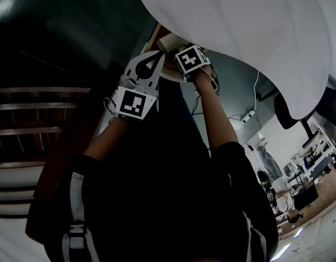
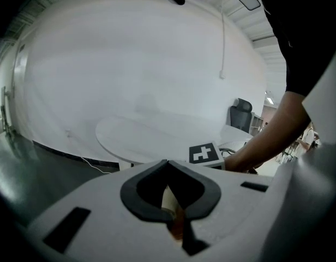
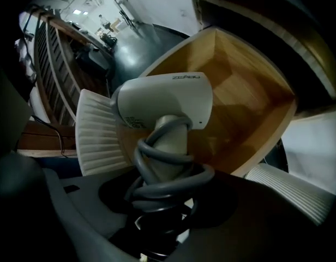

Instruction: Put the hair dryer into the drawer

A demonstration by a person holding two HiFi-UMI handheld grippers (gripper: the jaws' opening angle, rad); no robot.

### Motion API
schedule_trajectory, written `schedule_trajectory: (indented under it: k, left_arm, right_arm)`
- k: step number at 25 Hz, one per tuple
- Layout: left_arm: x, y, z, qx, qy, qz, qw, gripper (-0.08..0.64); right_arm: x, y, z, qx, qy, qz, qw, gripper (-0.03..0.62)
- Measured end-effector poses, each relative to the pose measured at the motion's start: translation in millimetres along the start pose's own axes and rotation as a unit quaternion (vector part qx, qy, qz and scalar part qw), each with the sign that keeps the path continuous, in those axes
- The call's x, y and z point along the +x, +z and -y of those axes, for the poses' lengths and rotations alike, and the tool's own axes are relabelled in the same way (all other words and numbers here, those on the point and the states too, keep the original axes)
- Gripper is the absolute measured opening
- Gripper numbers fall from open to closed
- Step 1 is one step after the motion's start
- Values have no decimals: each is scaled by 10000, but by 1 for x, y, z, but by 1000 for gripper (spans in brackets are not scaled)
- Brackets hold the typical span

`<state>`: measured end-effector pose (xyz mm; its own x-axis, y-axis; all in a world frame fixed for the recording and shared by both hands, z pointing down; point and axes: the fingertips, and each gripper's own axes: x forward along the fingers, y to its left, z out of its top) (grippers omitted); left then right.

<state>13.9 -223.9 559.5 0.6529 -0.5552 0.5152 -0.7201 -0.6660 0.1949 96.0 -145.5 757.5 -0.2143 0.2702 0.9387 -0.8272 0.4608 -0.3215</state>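
Observation:
A white hair dryer (image 3: 162,100) with a ribbed diffuser (image 3: 97,132) hangs over the open wooden drawer (image 3: 239,91). Its grey cord (image 3: 168,173) is coiled round the handle. My right gripper (image 3: 162,198) is shut on that handle and points steeply down into the drawer. In the head view only its marker cube (image 1: 191,59) shows, above the drawer's rim (image 1: 171,72). My left gripper (image 1: 151,61) sits just left of the drawer, its tips together. In the left gripper view, tan wood (image 2: 172,206) shows through the gap behind the left gripper's (image 2: 168,165) tips. Whether they pinch anything is unclear.
A white round table top (image 1: 239,31) overhangs the drawer. Dark wooden slats (image 1: 37,119) stand at the left. A black office chair (image 2: 241,113) and a second round table (image 2: 157,135) lie beyond. A white ribbed surface (image 3: 291,192) sits beside the drawer. My own body fills the lower head view.

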Motion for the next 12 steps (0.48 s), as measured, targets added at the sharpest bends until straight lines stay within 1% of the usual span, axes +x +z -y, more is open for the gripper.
schedule_trajectory:
  k: [4,12]
  left_arm:
    - [2,-2,2,-39,0,-20,10000,8]
    - [-1,-7,0,-80,31,-84,9999,8]
  right_arm:
    - [10,-2,0,64,48,-138,9999,262]
    - [20,-8,-3,-281,-201,-576,9977,268]
